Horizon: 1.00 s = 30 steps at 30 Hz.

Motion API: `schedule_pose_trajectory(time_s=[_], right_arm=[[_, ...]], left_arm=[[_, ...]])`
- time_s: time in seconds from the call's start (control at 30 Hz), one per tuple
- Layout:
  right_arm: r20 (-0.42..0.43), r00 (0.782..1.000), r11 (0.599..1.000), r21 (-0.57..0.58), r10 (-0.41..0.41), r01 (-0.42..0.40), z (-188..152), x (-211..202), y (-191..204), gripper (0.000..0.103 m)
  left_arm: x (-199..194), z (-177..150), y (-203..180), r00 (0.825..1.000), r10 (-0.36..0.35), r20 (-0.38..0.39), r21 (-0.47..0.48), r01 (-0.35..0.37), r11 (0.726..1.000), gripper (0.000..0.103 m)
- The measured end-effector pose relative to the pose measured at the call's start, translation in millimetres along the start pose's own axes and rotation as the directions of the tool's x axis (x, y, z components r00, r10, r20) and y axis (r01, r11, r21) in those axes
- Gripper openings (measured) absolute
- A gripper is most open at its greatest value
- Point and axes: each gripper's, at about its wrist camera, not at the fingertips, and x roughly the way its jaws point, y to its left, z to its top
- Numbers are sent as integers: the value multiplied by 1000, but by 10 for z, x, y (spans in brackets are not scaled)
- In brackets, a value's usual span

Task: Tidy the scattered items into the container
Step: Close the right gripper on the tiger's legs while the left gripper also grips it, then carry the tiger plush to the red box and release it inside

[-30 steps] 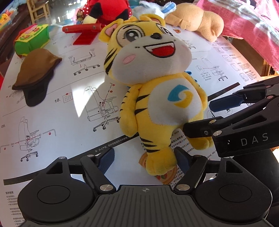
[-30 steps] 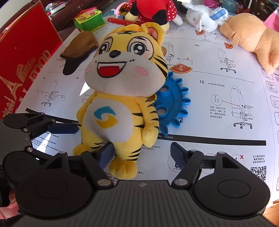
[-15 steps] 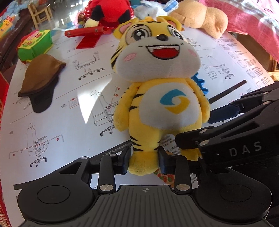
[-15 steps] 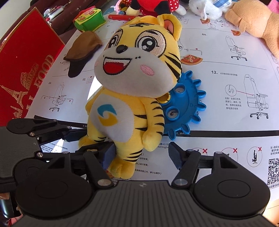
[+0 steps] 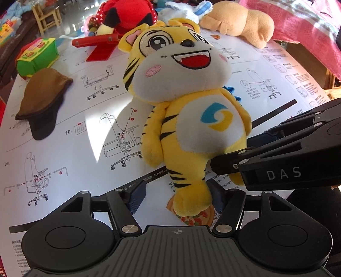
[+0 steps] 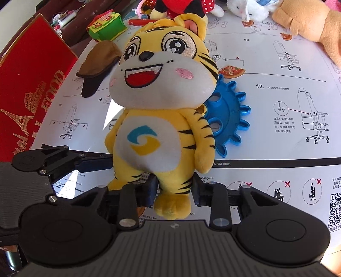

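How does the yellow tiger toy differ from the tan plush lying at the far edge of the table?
The tiger toy is bright yellow with black stripes; the tan plush is plain, without markings. The tiger toy is propped up facing the cameras, one leg between the right gripper's pads; the tan plush lies untouched on its side. Both are soft stuffed animals.

The tabletop is covered by a white chair-assembly instruction sheet. On it lie a blue toothed gear at centre, a brown cap at 9 o'clock, a green cloth cube at 10, a red plush at 12 and a tan plush at 1.
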Motion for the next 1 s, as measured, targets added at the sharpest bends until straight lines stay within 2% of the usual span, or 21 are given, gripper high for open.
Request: schedule_pose_trajectory(time_s=[0.07,0.13,0.2,0.27,0.4,0.5,0.53,0.57,0.63,0.73,0.87,1.0], right_arm=[[-3,1000,1000,-5,2,-2,0,-15,-10,38],[-3,1000,1000,-1,1,-1,13,-46,-27,39],[-1,1000,1000,7,17,-17,14,-72,-58,40],[4,1000,1000,5,18,-18,10,-95,-78,46],[2,1000,1000,-4,13,-13,26,-54,-54,47],[-3,1000,1000,-4,1,-1,31,25,-23,44],[5,1000,1000,-1,5,-5,27,48,-18,35],[18,1000,1000,2,2,-2,21,56,-20,34],[34,999,1000,-14,4,-3,15,42,-25,33],[38,999,1000,-8,16,-16,11,-1,-64,32],[61,998,999,-37,0,2,-2,-82,-14,32],[97,995,999,-47,11,-6,-13,-213,-3,31]], left_arm=[[-7,12,-29,1000,-11,5,4,11,1000,74],[17,27,-50,1000,-1,2,14,1,1000,50],[15,31,-54,1000,5,11,21,-5,1000,42],[15,32,-50,1000,12,15,28,-12,1000,34],[23,52,-73,1000,12,10,36,-13,999,33],[38,71,-135,1000,22,12,61,-23,998,45],[44,74,-158,999,26,18,71,-28,997,40],[56,81,-174,999,45,25,79,-47,996,33],[60,89,-179,998,54,28,83,-56,995,27],[36,93,-170,999,41,29,57,-42,998,25],[-38,84,-293,993,94,72,93,-100,991,25],[-182,99,-329,987,108,123,87,-119,989,25]])
